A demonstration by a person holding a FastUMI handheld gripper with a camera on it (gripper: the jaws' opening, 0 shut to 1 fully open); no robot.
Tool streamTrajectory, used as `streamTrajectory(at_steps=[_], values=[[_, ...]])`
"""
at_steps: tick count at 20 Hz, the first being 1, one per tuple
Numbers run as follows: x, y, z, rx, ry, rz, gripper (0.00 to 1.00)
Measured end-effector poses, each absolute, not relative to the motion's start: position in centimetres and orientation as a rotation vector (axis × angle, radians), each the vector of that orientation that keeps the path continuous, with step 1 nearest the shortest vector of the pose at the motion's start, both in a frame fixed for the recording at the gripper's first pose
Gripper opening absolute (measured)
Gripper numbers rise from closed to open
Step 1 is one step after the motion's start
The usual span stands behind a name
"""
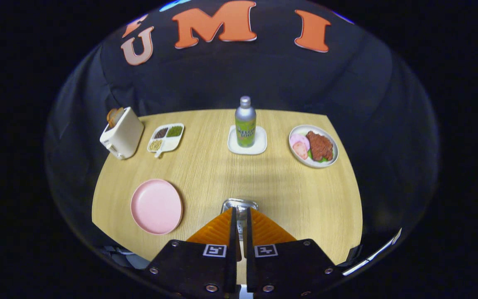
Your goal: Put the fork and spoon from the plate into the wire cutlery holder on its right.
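Observation:
The pink plate [156,206] lies bare on the wooden table, left of my fingers. Just ahead of the fingertips is the shiny metal rim of the wire cutlery holder [239,204], to the plate's right; the fingers hide most of it. My gripper [241,212] hangs over the holder with its fingers drawn almost together. A thin silvery cutlery handle [241,226] runs in the narrow gap between them and both fingers press on it. Whether it is the fork or the spoon cannot be told, as its head is hidden.
Along the far side of the table [206,174] stand a white toaster [122,133] with toast, a divided snack dish [166,139], a green bottle [245,123] on a white coaster, and a plate of food [313,146].

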State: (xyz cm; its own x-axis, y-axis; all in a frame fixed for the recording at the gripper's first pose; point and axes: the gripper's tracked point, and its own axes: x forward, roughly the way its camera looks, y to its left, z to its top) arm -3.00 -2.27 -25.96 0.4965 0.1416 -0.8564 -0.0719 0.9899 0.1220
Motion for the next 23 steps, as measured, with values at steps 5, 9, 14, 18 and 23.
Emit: streamTrajectory(at_steps=[5, 9, 14, 18, 23], values=[[0.4, -4.1, -18.4, 0.088, 0.724, 0.057, 0.1], [1.6, -4.8, -12.0, 0.11, 0.494, 0.029, 0.12], [1.6, -6.4, -5.5, 0.063, 0.26, -0.011, 0.32], [1.9, -6.8, -1.9, 0.054, 0.16, 0.002, 0.59], [1.2, -6.4, -0.9, 0.058, 0.122, 0.018, 0.8]])
